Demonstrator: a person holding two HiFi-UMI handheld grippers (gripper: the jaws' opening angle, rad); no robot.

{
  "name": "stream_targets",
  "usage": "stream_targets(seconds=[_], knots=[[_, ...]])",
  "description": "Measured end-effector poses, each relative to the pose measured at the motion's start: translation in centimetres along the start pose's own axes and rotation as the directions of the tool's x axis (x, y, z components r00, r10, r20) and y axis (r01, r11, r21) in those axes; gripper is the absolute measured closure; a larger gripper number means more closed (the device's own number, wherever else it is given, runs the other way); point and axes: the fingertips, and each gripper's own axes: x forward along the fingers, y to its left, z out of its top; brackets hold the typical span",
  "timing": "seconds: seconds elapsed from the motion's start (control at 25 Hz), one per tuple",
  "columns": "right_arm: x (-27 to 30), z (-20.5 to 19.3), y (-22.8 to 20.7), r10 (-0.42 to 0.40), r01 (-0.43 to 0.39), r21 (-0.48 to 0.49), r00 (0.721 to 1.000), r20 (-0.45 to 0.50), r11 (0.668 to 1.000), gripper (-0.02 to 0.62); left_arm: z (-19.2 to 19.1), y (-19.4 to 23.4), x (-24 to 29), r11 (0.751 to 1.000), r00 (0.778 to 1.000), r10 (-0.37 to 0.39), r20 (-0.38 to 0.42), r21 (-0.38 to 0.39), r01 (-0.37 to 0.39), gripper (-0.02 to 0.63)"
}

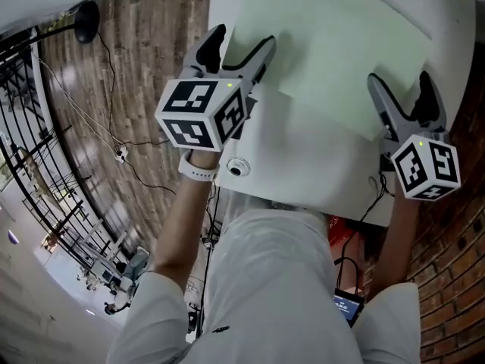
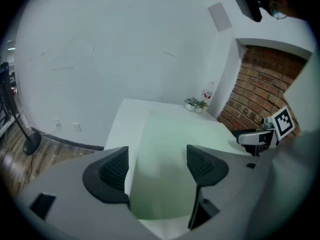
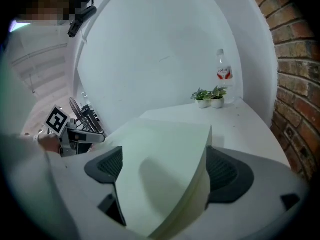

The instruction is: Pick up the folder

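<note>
1. Plainly, our left gripper (image 2: 157,159) has its jaws spread wide and grips nothing. The near left corner of the folder (image 1: 333,59) shows in the gap. The left pad sits out past the folder's left edge, and neither pad presses on it.
2. Our right gripper (image 3: 166,166) is just as wide and also holds nothing. The folder's right edge and its thick side fill the gap, and the right pad stands just beside that side. We see no squeeze there.
3. The pale green folder lies on the white table (image 1: 303,165). In the head view it sits between the two grippers, one at each near corner. As far as we can tell, it rests flat and no part is raised.
4. We judge the task to be at its early stage. The grippers are placed at the folder's two sides, so the approach looks about complete. No grip has been taken and the folder is not yet off the table, so closing on it and lifting are left to do.
5. Farther out, two small potted plants (image 3: 210,98) and a bottle (image 3: 223,74) stand at the table's far end. They are well apart from the folder and should not hinder a lift.
</note>
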Motion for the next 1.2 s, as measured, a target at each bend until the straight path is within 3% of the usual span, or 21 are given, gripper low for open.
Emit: stream_targets(seconds=[0.36,0.6,0.84,1.2], knots=[[1.9,-1.0,-1.0,0.008,-0.006,0.033,0.998,-0.054,0.999,0.072,-0.1,0.5,2.4,0.998,0.992,-0.057,-0.11,0.035,0.061,0.242],[2.4,-1.5,-1.5,0.004,0.001,0.063,0.996,-0.084,0.998,0.069,-0.3,0.1,3.5,0.989,0.979,-0.139,-0.152,0.021,0.144,0.241],[3.2,-2.0,-1.9,-0.027,0.045,0.132,0.991,-0.133,0.99,0.077,-0.1,0.1,3.8,0.986,0.979,-0.164,-0.117,-0.03,0.162,0.25],[3.2,-1.8,-2.1,-0.073,0.091,0.15,0.99,-0.12,0.984,0.087,-0.2,-0.2,3.9,0.991,0.985,-0.136,-0.105,-0.013,0.135,0.255]])
